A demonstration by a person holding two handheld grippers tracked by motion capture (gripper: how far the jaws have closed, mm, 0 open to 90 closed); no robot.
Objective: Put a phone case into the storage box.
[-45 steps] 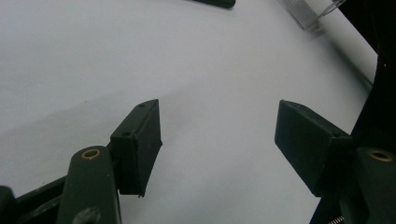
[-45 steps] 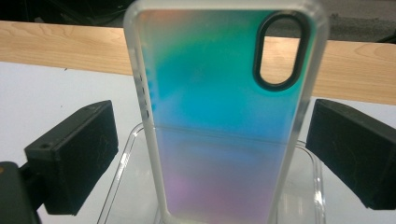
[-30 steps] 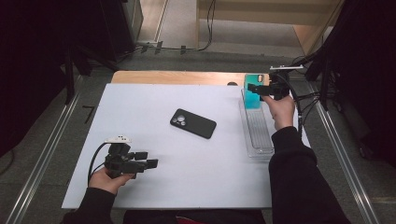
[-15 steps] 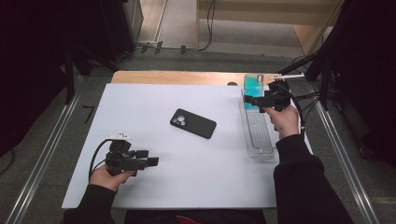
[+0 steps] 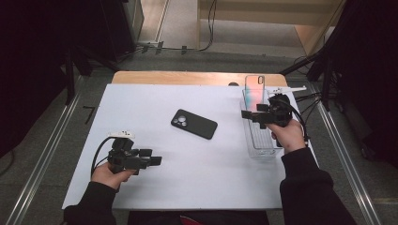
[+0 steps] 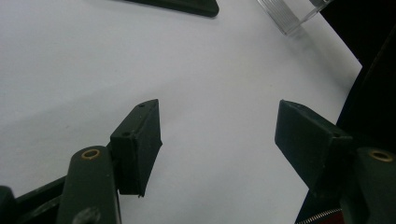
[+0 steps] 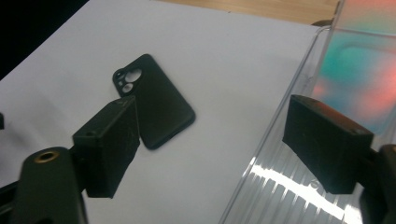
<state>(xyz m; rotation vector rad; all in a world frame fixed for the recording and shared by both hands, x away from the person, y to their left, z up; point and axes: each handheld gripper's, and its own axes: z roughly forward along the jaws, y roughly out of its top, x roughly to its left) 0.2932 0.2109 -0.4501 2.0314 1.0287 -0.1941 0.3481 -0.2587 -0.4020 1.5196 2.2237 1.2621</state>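
Note:
A black phone lies camera side up in the middle of the white table top. At the right stands a clear plastic tray, and an iridescent phone case stands upright at its far end. My right gripper hovers over the tray, pointing left toward the phone. Its jaws have just been closing a little, but they are still open with nothing between them. In the right gripper view the phone lies beyond the jaws, and the case is at the right. My left gripper rests open and empty near the front left.
A wooden strip runs along the table's far edge. Metal rails flank the table on both sides. The left gripper view catches the phone's edge and a corner of the tray at the top.
My right gripper has drawn back from the upright case at the tray's far end, toward the person and slightly left, and its jaws have narrowed somewhat. The left gripper stayed put.

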